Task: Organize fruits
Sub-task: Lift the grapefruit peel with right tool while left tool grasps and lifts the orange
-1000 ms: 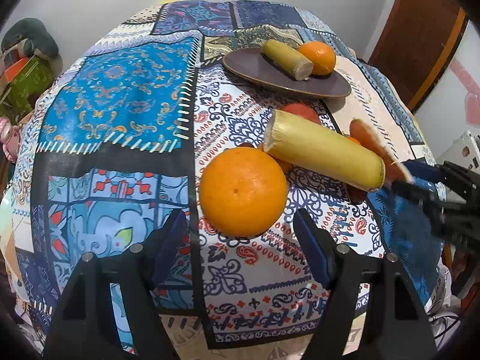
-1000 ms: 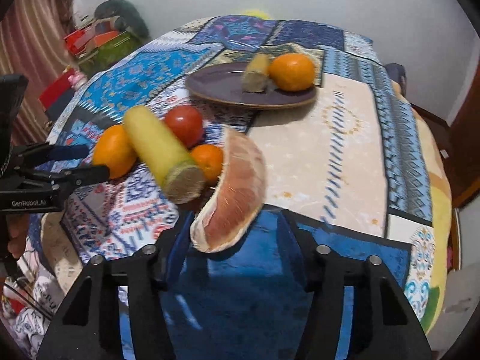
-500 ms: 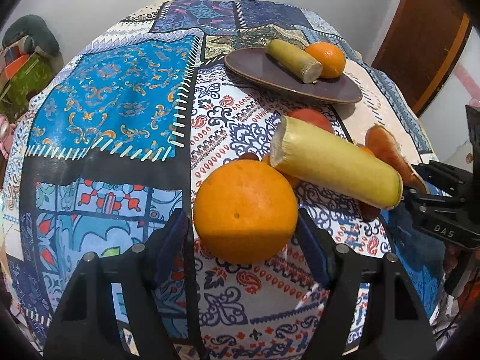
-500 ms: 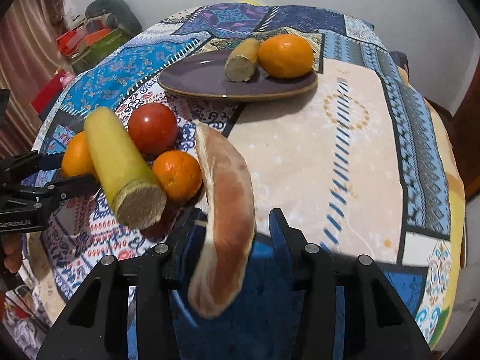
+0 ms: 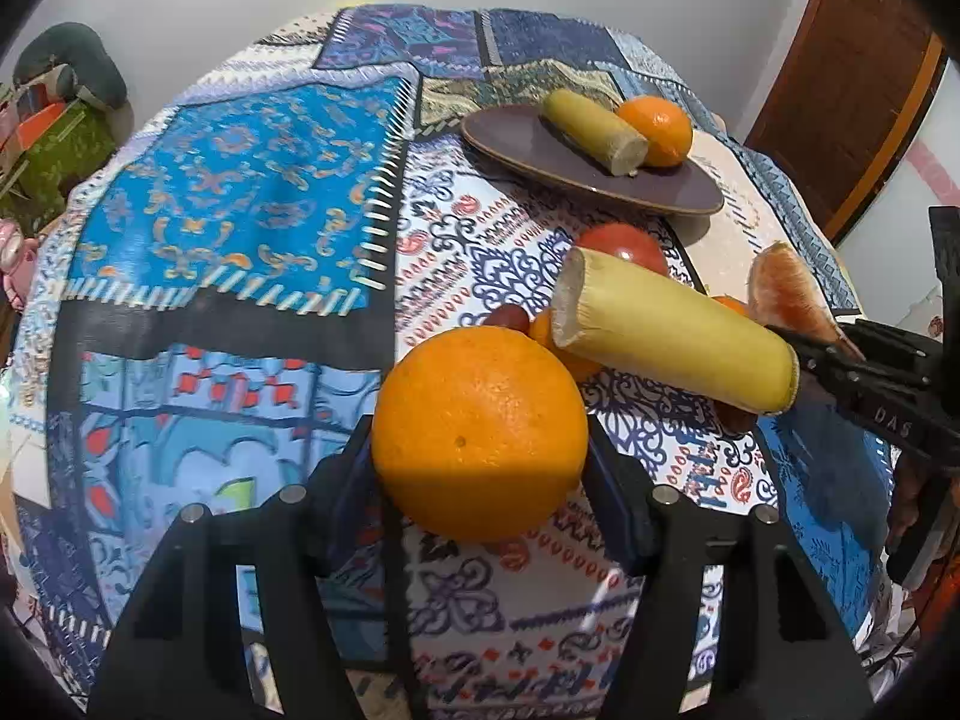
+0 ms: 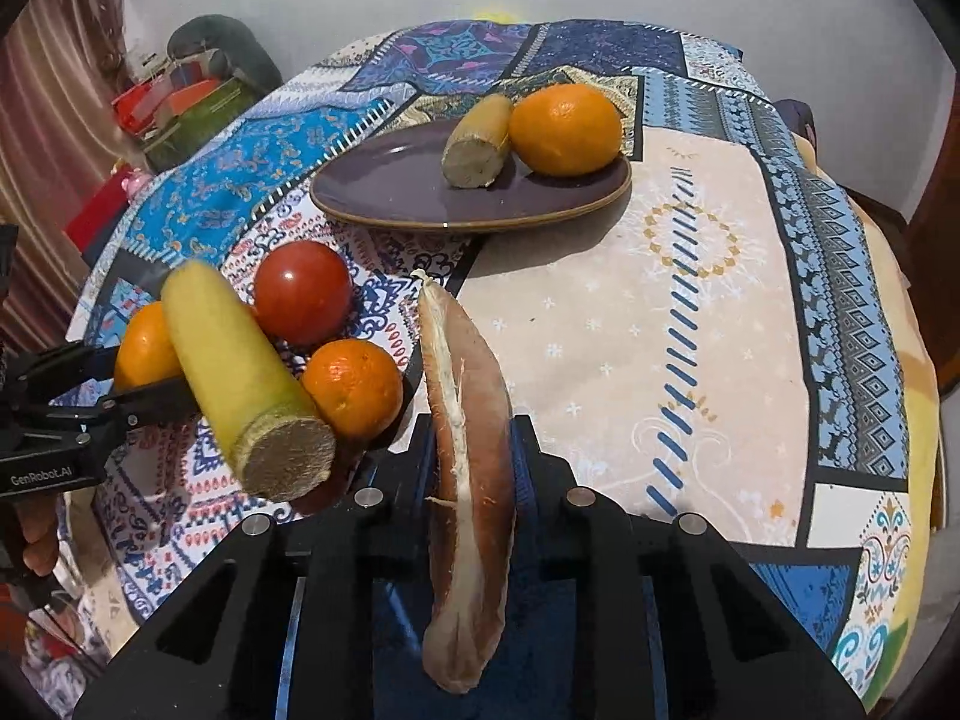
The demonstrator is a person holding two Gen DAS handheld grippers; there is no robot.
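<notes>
My left gripper (image 5: pixel 480 462) is shut on a large orange (image 5: pixel 479 432) and also shows in the right wrist view (image 6: pixel 129 378). My right gripper (image 6: pixel 471 444) is shut on a pink grapefruit wedge (image 6: pixel 471 420), held upright; the wedge also shows in the left wrist view (image 5: pixel 789 294). A yellow cut fruit piece (image 6: pixel 243 378) lies over a tomato (image 6: pixel 303 291) and a small orange (image 6: pixel 353 387). The purple plate (image 6: pixel 390 186) at the back holds another yellow piece (image 6: pixel 477 147) and an orange (image 6: pixel 564 129).
The round table wears a patterned patchwork cloth (image 6: pixel 690 312). Boxes and clutter (image 6: pixel 180 102) sit beyond its far left edge. A wooden door (image 5: pixel 852 78) stands at the right. The wall is close behind the table.
My left gripper moved forward and closed on the large orange. My right gripper closed on the grapefruit wedge, which turned upright and rose off the cloth.
</notes>
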